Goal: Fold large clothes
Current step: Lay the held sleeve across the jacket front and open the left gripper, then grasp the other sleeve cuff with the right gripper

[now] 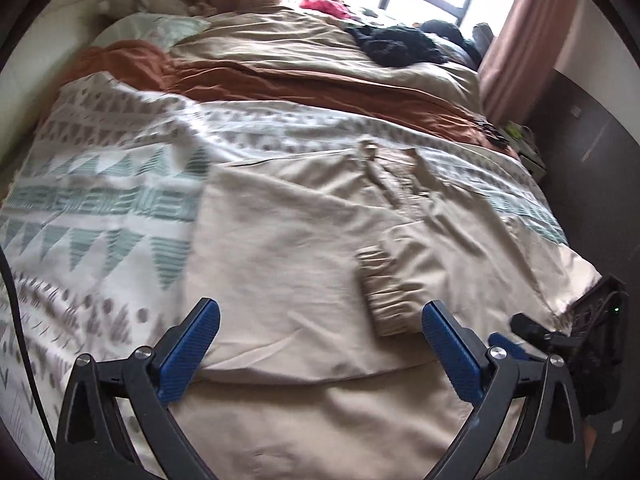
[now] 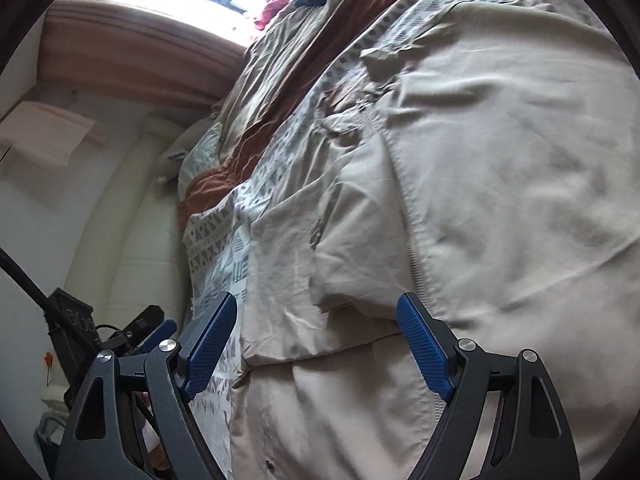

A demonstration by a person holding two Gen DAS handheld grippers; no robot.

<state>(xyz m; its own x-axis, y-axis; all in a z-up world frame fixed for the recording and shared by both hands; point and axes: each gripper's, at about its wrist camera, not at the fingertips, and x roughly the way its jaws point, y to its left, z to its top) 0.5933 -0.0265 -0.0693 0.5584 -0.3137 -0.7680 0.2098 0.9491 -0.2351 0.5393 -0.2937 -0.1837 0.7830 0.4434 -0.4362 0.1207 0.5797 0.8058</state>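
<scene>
A large beige jacket (image 1: 288,240) lies spread on the patterned duvet (image 1: 100,200) of a bed. One sleeve is folded across its front, ending in an elastic cuff (image 1: 380,296). My left gripper (image 1: 320,320) hovers over the jacket's near part with its blue pads wide apart and nothing between them. In the right wrist view the jacket (image 2: 500,160) fills the frame and its zipper (image 2: 404,208) runs down the middle. My right gripper (image 2: 318,312) is open above a fold of the cloth, and its pads are not pressing on it. Each gripper shows at the edge of the other's view.
Beyond the jacket lie an orange-brown blanket (image 1: 280,80) and a tan cover (image 1: 300,40). A black garment (image 1: 396,44) and a red one (image 1: 324,6) are near the window. A pillow (image 1: 152,28) sits at the far left. A dark cabinet (image 1: 592,140) stands past the bed's right edge.
</scene>
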